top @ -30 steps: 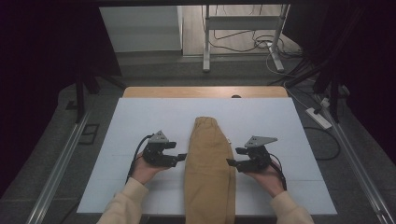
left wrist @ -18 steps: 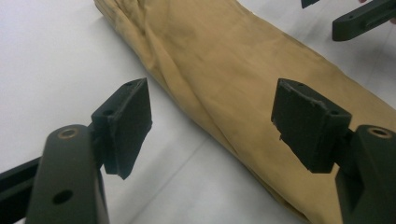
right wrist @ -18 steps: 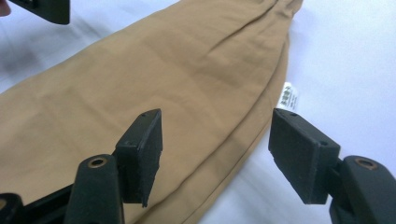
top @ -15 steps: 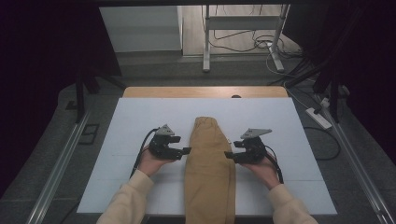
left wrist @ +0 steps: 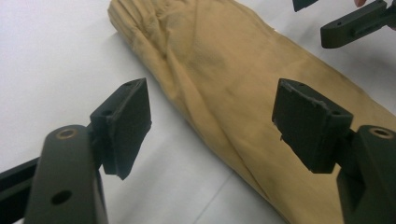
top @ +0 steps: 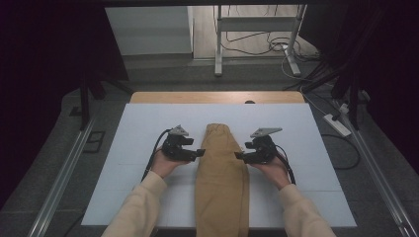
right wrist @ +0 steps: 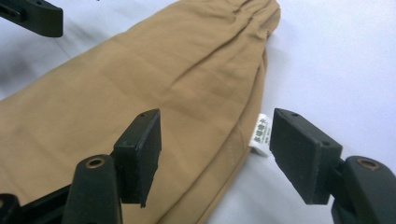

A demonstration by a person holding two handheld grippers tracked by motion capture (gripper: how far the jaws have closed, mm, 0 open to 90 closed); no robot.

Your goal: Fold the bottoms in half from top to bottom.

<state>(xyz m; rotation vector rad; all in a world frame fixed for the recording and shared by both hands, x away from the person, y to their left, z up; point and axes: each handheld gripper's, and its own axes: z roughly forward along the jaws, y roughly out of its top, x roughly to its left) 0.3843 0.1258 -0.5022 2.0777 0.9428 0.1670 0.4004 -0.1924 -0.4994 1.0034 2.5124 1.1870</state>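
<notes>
Garment: a tan cotton garment, folded into a long narrow shape [top: 221, 175], is lying lengthwise in the middle of the white tabletop [top: 138, 128]; its gathered narrow end is pointing away from the person and its wider end is reaching the near edge.
Garment surface: the cloth [left wrist: 243, 84] is showing soft creases near the gathered end, and one long fold is running along its side.
Label: a small white sewn-in label with printed characters [right wrist: 262, 133] is sticking out from the garment's edge [right wrist: 140, 84] and is lying on the tabletop.
Left hand-held gripper: the black left hand-held gripper [top: 199, 152] is staying just beside the garment's left edge, with its tips pointing at the cloth; in the left gripper view [left wrist: 212, 121] its jaws are standing wide apart, holding nothing, with the garment's edge lying between and beyond them.
Right hand-held gripper: the black right hand-held gripper [top: 237, 155] is facing the garment's right edge, opposite to the left one; in the right gripper view [right wrist: 215, 151] its jaws are also spread and empty, and the white label is lying in the gap between them, close to the jaw on the right.
Hands: both hands in pale yellow sleeves [top: 143, 197] are coming in from the near side.
</notes>
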